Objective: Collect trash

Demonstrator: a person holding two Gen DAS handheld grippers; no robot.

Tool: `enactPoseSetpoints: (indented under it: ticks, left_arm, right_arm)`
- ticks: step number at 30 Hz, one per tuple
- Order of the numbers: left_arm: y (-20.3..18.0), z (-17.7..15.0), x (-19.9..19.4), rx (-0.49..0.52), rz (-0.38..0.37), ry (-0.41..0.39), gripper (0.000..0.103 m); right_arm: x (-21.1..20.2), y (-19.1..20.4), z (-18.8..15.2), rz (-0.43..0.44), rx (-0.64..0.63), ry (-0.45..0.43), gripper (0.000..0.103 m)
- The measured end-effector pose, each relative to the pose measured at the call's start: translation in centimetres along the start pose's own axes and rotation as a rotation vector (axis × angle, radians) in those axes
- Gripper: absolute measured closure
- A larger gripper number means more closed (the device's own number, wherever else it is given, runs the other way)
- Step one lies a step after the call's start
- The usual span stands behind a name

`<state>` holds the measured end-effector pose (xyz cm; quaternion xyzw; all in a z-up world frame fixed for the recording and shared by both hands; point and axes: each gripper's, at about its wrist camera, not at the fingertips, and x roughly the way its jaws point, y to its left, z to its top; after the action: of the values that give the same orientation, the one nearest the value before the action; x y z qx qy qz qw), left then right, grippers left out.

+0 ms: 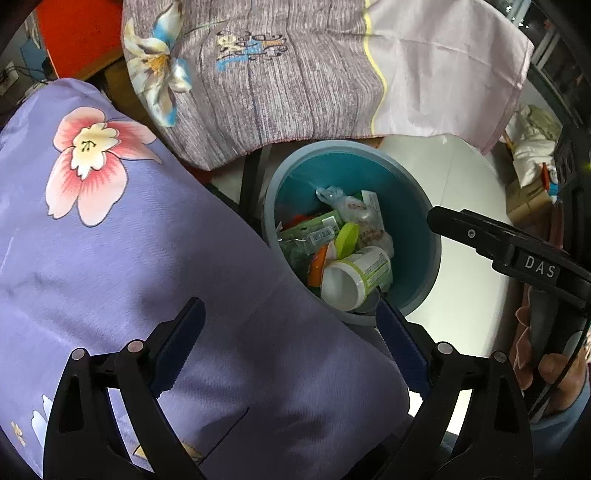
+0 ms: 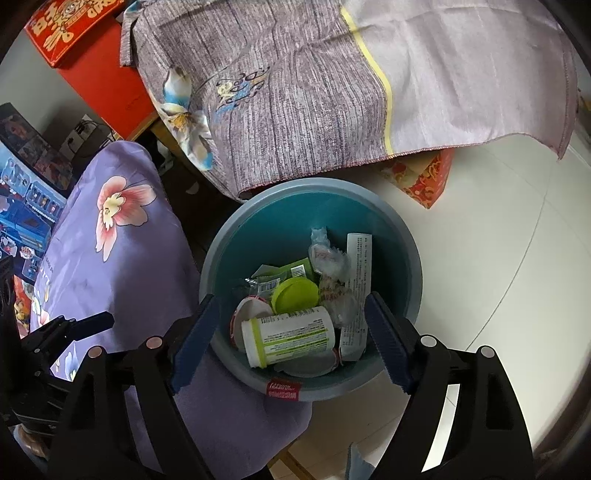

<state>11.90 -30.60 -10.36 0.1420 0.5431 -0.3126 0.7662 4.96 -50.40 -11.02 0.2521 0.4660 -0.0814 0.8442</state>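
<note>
A teal bin with a grey rim (image 2: 402,236) (image 1: 417,206) stands on the white floor. It holds trash: a white jar with a green band (image 2: 291,334) (image 1: 356,275), a lime lid (image 2: 295,293) (image 1: 347,238), green wrappers (image 2: 284,273), a crumpled clear bag (image 2: 328,258) and a paper leaflet (image 2: 358,273). My right gripper (image 2: 291,332) is open and empty, right above the bin. My left gripper (image 1: 291,339) is open and empty over the purple cloth, left of the bin. The right gripper also shows in the left wrist view (image 1: 480,232).
A purple floral cloth (image 1: 129,240) (image 2: 122,251) covers a seat left of the bin. A grey-lilac floral cloth (image 1: 295,81) (image 2: 332,85) hangs over a table behind it. A red patterned box (image 2: 424,181) lies under that table. A red box (image 2: 74,29) sits far left.
</note>
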Motion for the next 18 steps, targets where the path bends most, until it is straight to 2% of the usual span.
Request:
enactPoseSetpoints:
  ticks: [7,11,18]
  left_arm:
    - [1.0,-1.3,-2.9,-0.030,0.007,-0.058,0.007]
    - [1.7,-2.3,-5.2,-0.050,0.021,-0.118,0.007]
    - [2.6,-4.2,-9.3,-0.065,0.051,-0.213,0.005]
  right_arm:
    - [-2.2,2.5,-0.9,-0.015,-0.055,-0.043,0.020]
    - [-4.1,4.6,-1.7,-0.022,-0.092,-0.087,0.014]
    - [-6.9,7.1,-3.1,-0.030,-0.127,-0.143,0.010]
